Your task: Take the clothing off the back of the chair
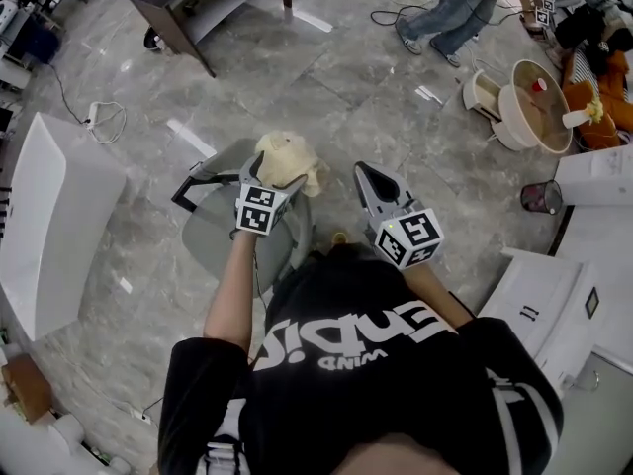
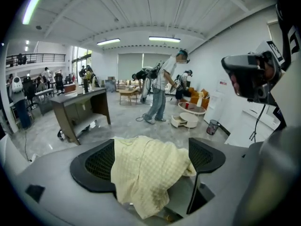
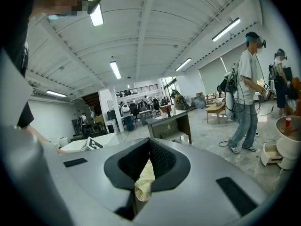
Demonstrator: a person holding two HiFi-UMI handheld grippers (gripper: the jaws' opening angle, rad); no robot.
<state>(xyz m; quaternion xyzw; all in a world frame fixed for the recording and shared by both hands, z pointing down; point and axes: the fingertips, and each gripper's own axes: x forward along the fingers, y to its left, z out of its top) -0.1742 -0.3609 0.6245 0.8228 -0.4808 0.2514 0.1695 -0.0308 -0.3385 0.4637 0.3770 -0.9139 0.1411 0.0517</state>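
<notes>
A pale yellow checked garment [image 1: 289, 156] hangs over the back of a grey office chair [image 1: 218, 236], just in front of me. My left gripper [image 1: 272, 174] is right over it with its jaws spread wide. In the left gripper view the garment [image 2: 146, 173] lies between the two black pads [image 2: 91, 166], which stand off its sides without pressing. My right gripper [image 1: 362, 169] is a little to the right of the garment, its jaws drawn together to a point. In the right gripper view [image 3: 150, 142] a strip of the cloth [image 3: 145, 180] shows in the slit between the pads.
The chair's black armrest [image 1: 191, 191] sticks out on its left. A white table [image 1: 49, 216] stands at the left and white furniture [image 1: 554, 295] at the right. Farther off are a dark desk [image 1: 203, 3], a standing person [image 1: 450, 13], a round white table [image 1: 529, 102] and a waste bin [image 1: 541, 197].
</notes>
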